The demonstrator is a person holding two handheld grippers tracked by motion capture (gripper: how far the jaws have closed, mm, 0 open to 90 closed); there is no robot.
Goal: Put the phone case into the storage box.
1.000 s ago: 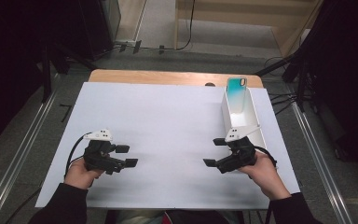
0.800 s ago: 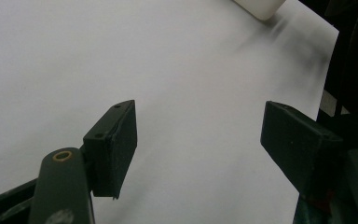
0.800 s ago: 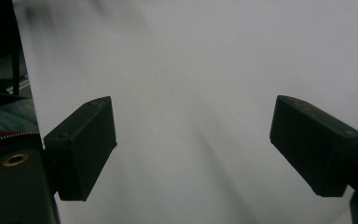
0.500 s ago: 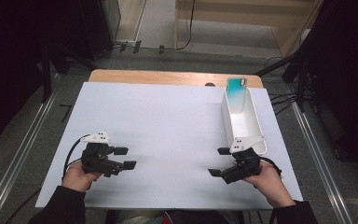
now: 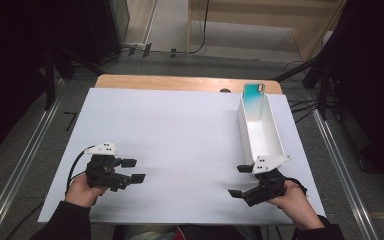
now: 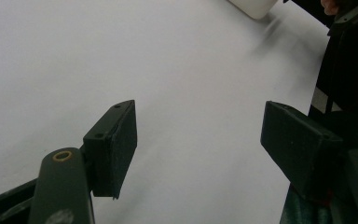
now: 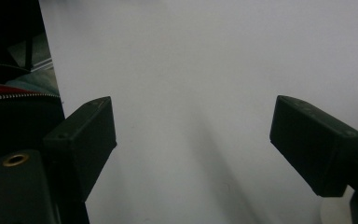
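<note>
High view: overhead, facing forward-down on bench (image 5: 180, 130). Both claw views: close, low over white sheet (image 6: 168, 56); left one shares white tray (image 6: 256, 5) with high view.

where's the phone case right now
In the high view the phone case stands propped at the far end of the white tray, on the table's right side.

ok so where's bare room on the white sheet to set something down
The widest free patch is the white sheet between the left gripper and the white tray, back to the wooden edge. It is tight at the right, where the right gripper sits by the tray's near end.
</note>
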